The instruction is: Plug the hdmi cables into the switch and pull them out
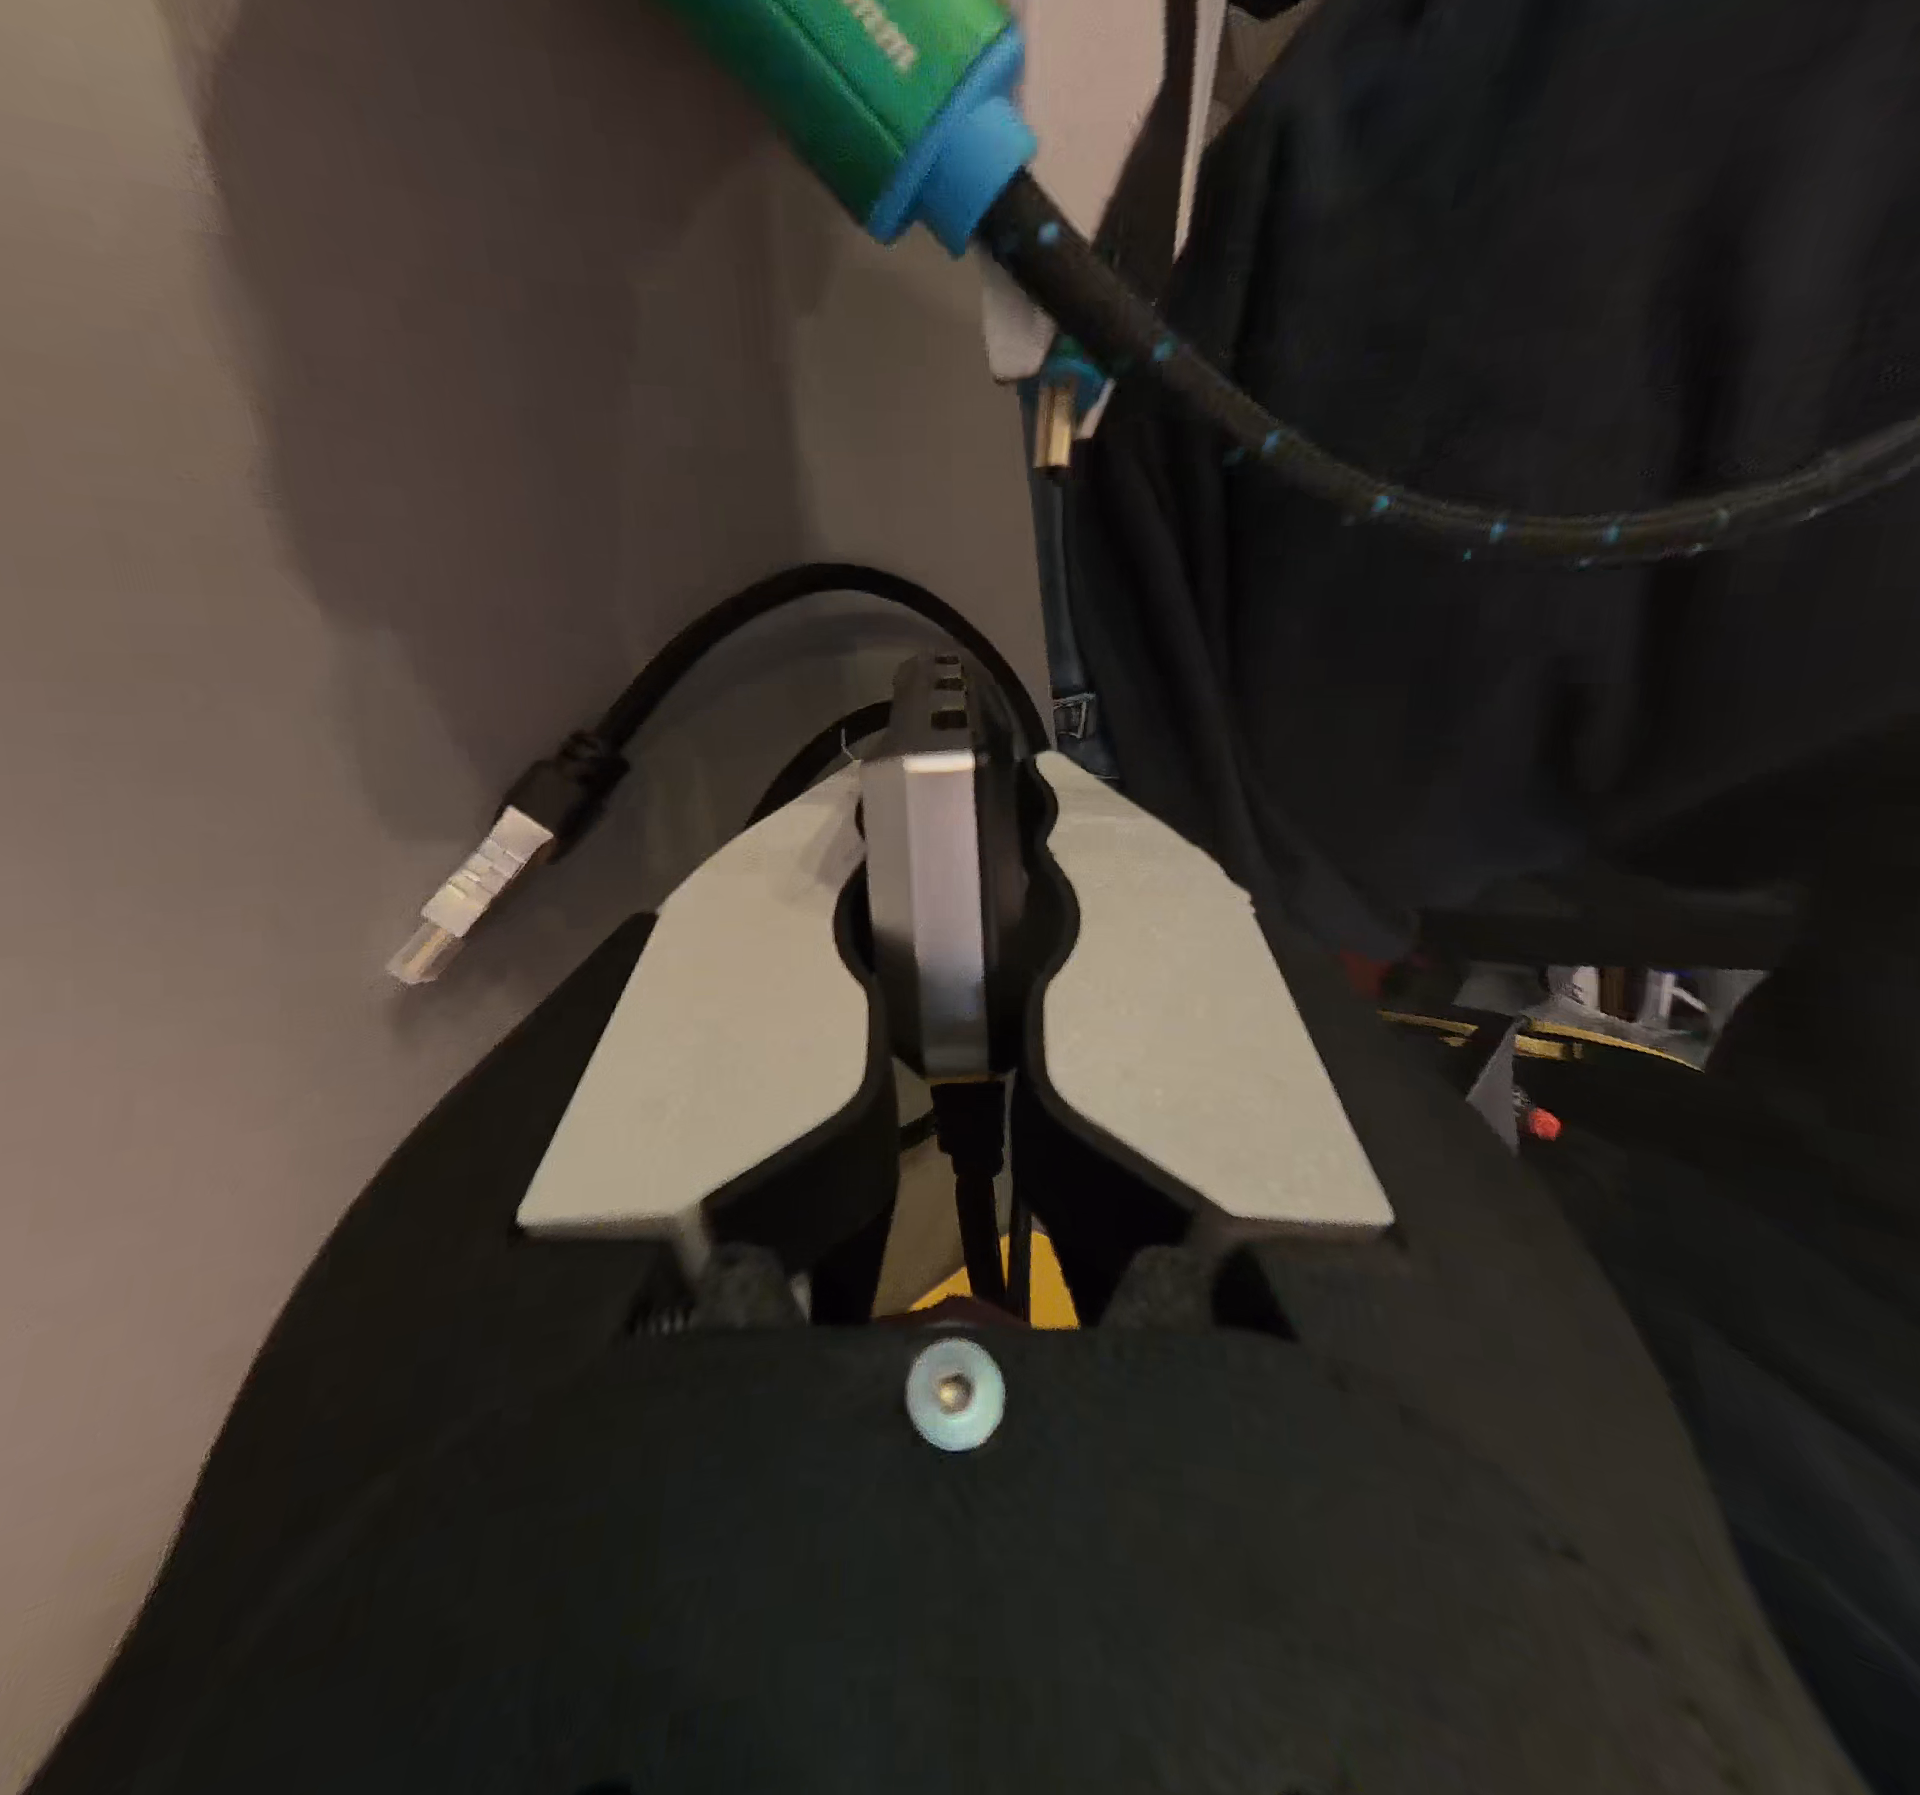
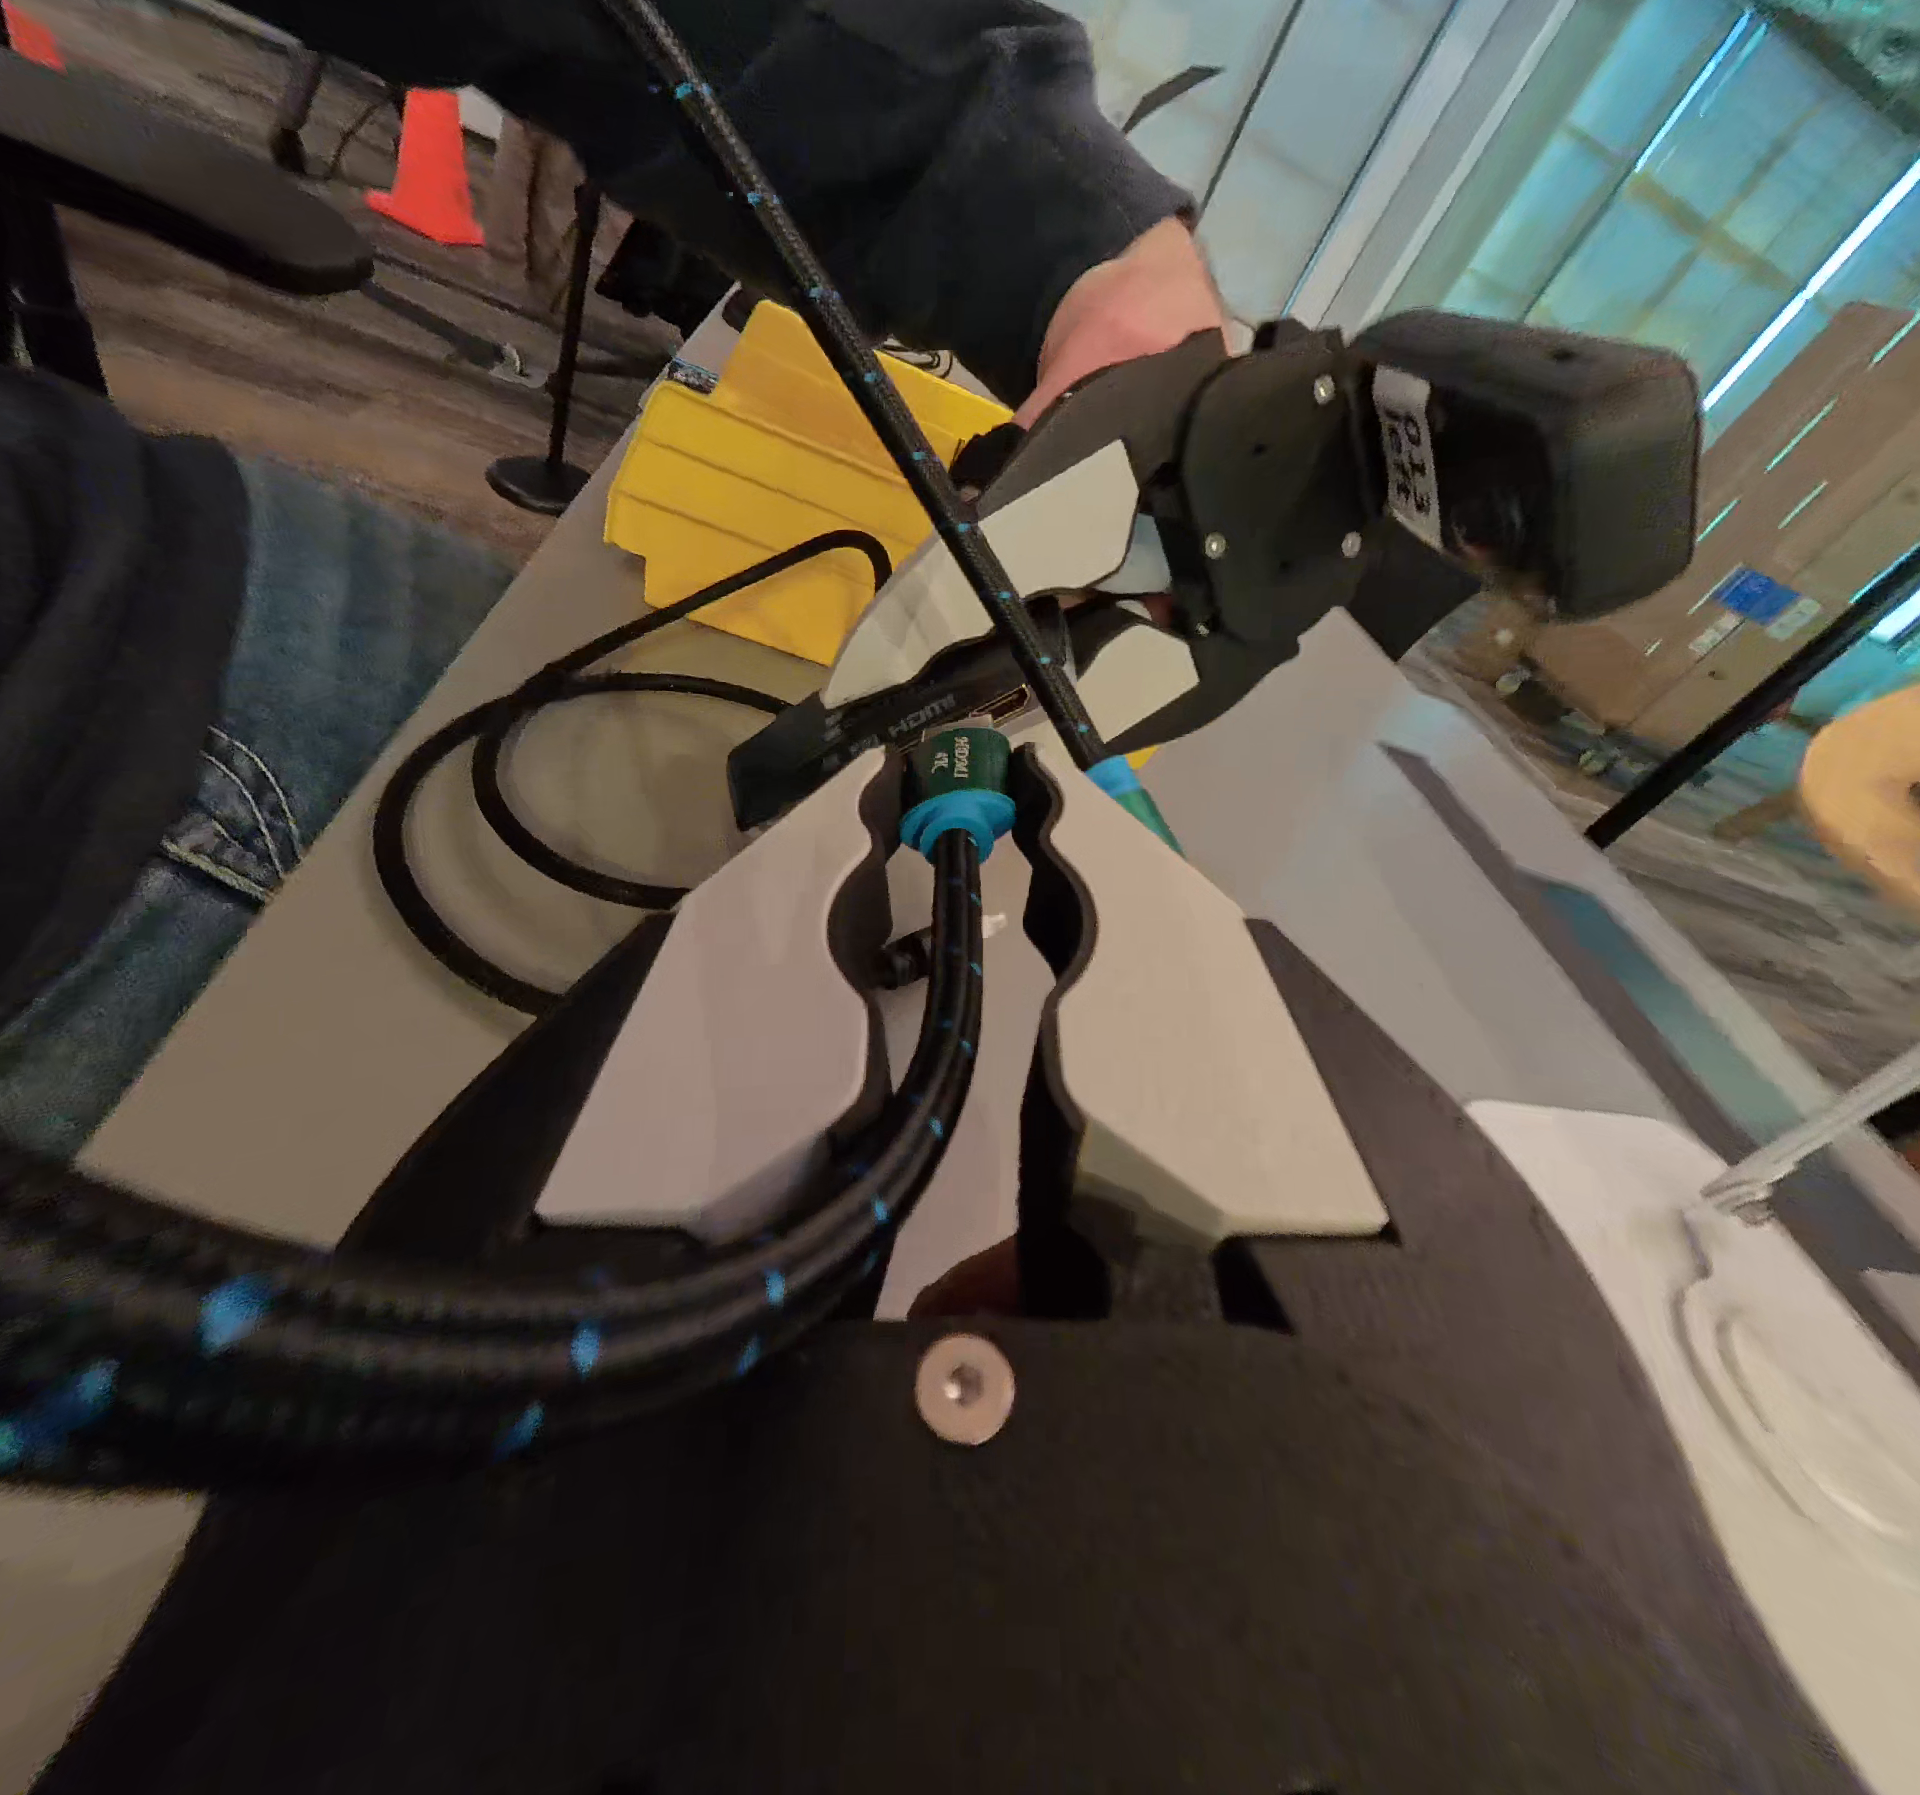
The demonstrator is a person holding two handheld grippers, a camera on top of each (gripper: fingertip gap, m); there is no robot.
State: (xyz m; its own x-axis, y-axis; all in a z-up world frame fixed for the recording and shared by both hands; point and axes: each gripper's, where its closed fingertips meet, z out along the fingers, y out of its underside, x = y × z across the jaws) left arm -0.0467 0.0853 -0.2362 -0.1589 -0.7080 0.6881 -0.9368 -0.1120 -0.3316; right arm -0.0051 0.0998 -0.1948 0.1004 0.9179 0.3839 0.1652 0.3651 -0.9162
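Left wrist view is showing the left gripper (image 1: 951, 810) closing its grey fingers (image 1: 727, 997) on the switch (image 1: 935, 914), a thin silver and black box standing edge-on between them, with only a narrow gap left on either side. A black lead is running from the near end of the switch back toward the gripper body, and a black USB cable (image 1: 499, 862) is looping out from behind the switch and dangling to its left over the grey table (image 1: 312, 395). Above the switch a green and blue HDMI plug (image 1: 831, 52) is hanging at a slant, its braided cable (image 1: 1351, 478) trailing to the right across a person's dark clothing.

Right wrist view is showing the right gripper (image 2: 961, 789) pinching a second green HDMI plug (image 2: 951, 769) at its fingertips, the fingers (image 2: 1174, 1049) nearly together and its braided cable running back between them. That plug's nose is sitting right at the port face of the switch (image 2: 894, 737); whether it is seated I cannot tell. A yellow block (image 2: 769, 498) is lying beyond the switch, and an orange cone (image 2: 431, 166) is standing well behind it.
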